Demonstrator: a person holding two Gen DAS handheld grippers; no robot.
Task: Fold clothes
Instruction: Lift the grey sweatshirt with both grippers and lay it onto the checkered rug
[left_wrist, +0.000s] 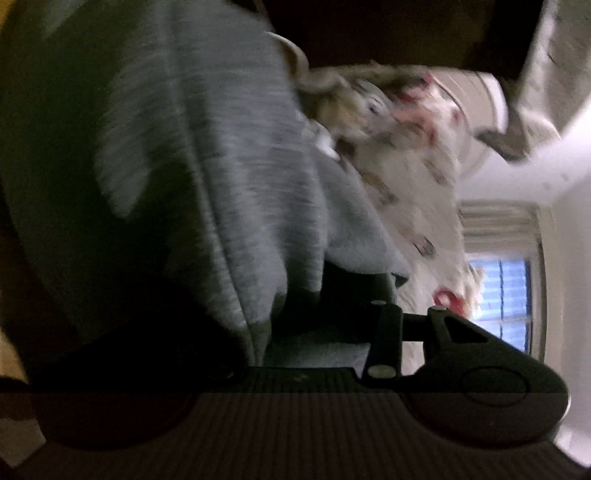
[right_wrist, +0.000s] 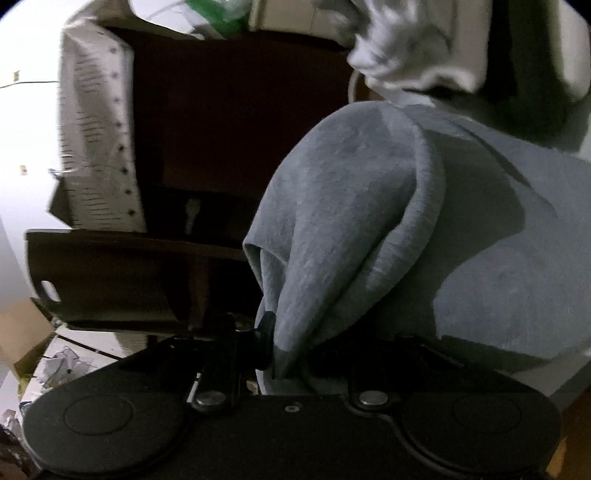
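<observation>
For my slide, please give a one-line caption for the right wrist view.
Right claw pinching a bunched fold of grey cloth, dark shelf behind.

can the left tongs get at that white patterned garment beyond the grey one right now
Probably not directly. The left tongs look closed on the grey garment, which drapes across their front. The white patterned garment lies beyond it, so they would need to let go first.

Left wrist view: taken from just behind the left gripper (left_wrist: 332, 317), rolled sideways so that a window (left_wrist: 506, 299) stands on end at right; grey garment (left_wrist: 207, 177) fills the near field, motion-blurred. Right wrist view: taken from just behind the right gripper (right_wrist: 291, 350), likewise tilted, very close to the same grey garment (right_wrist: 369, 221). Shared region: the garment and dark furniture (right_wrist: 229, 122) behind
</observation>
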